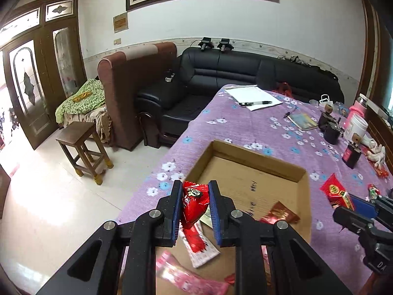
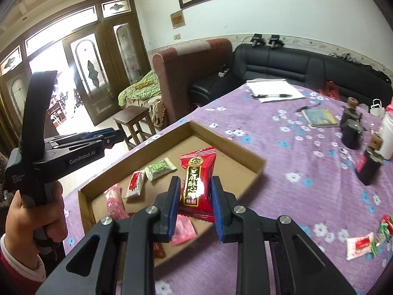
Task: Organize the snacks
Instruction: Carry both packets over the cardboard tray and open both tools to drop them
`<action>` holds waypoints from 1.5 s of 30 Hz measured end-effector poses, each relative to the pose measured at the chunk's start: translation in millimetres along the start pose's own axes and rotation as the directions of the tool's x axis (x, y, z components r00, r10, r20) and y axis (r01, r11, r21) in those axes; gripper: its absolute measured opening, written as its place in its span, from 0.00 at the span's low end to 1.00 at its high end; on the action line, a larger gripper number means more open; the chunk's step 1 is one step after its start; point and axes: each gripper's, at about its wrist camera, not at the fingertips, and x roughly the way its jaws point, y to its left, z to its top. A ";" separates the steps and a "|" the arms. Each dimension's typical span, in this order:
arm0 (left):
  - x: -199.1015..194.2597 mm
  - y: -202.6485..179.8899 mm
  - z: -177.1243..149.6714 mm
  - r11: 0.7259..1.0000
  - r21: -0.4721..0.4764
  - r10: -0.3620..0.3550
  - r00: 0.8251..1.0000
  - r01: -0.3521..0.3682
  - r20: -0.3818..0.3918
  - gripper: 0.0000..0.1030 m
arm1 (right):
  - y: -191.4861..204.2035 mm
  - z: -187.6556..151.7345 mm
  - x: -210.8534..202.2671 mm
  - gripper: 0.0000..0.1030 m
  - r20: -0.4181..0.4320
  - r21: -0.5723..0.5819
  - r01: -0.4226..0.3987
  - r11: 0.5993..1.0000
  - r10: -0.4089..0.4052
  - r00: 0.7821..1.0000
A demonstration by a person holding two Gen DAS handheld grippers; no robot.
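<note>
Snacks lie scattered in the cardboard tray (image 1: 258, 179) on the purple floral tablecloth (image 1: 282, 132). Left wrist view: left gripper (image 1: 195, 205) clenches a red candy packet (image 1: 194, 201) above the tray's near corner. Right wrist view: right gripper (image 2: 195, 198) grasps a red sesame candy pack (image 2: 197, 184) over the tray, green candy (image 2: 159, 167) just beyond; loose sweets (image 2: 359, 244) lie well to the right.

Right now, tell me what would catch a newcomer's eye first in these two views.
Each gripper is clamped on a snack above the shallow brown cardboard tray on the purple flowered tablecloth: the left gripper pinches a shiny red cartoon-printed candy packet, the right gripper a red packet with gold Chinese lettering. A green-and-white wrapped candy lies in the tray, and a black leather sofa stands behind the table.
</note>
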 end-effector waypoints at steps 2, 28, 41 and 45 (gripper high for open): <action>3.6 1.6 2.7 1.000 0.003 0.005 1.000 -0.005 0.001 0.21 | -0.5 1.9 10.4 0.24 -0.007 0.004 0.000 1.000 0.000 1.000; 100.8 -42.8 32.0 0.997 0.080 0.003 0.988 0.009 -0.151 0.22 | -35.8 19.6 84.8 0.24 -0.075 0.053 0.037 0.998 -0.033 0.997; 127.3 -47.0 30.9 0.996 0.085 0.026 0.976 -0.007 -0.218 0.23 | -39.8 15.7 97.3 0.24 -0.104 0.056 0.035 0.998 -0.029 0.994; 133.9 -49.2 29.1 0.996 0.093 0.032 0.970 -0.010 -0.242 0.23 | -38.5 14.0 101.7 0.24 -0.120 0.051 0.030 0.998 -0.024 0.993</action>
